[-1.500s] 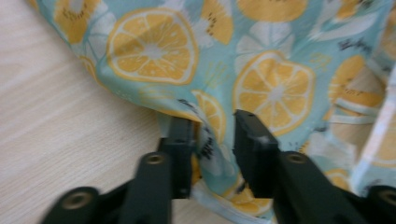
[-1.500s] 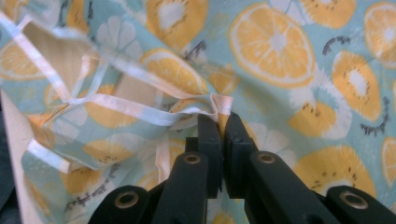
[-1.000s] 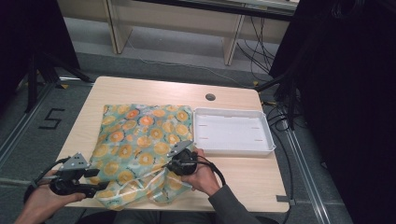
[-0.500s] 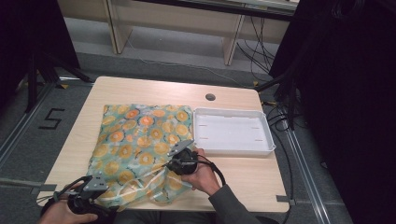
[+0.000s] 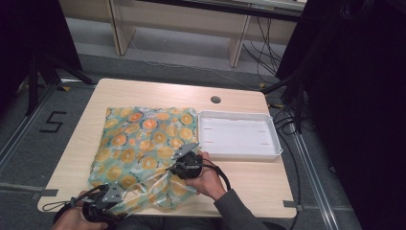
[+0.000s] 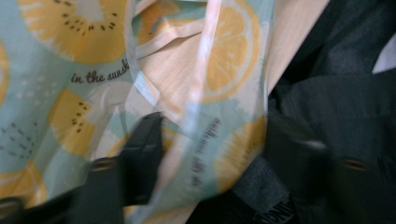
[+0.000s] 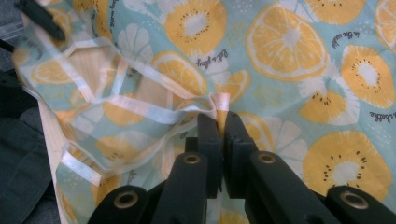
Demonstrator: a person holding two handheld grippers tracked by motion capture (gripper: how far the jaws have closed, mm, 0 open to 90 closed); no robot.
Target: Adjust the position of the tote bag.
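— Lowered to the table's near edge, the left gripper (image 5: pixel 107 203) has been closing; thin citrus-print cloth (image 5: pixel 143 148) lies between its spread jaws.
— And farther in?
— The right gripper (image 7: pixel 223 122), pressed together, pinches a cloth fold beside a white rectangular tray (image 5: pixel 238 153).

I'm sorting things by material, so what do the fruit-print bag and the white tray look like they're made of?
The fruit-print bag looks like thin, see-through plastic film with a slight gloss: the wood shows through it in the right gripper view, and it creases softly where the right tool pinches it. Its handles look like pale plastic strips. The white tray looks like rigid matte plastic with smooth moulded walls, though painted metal can't be ruled out.
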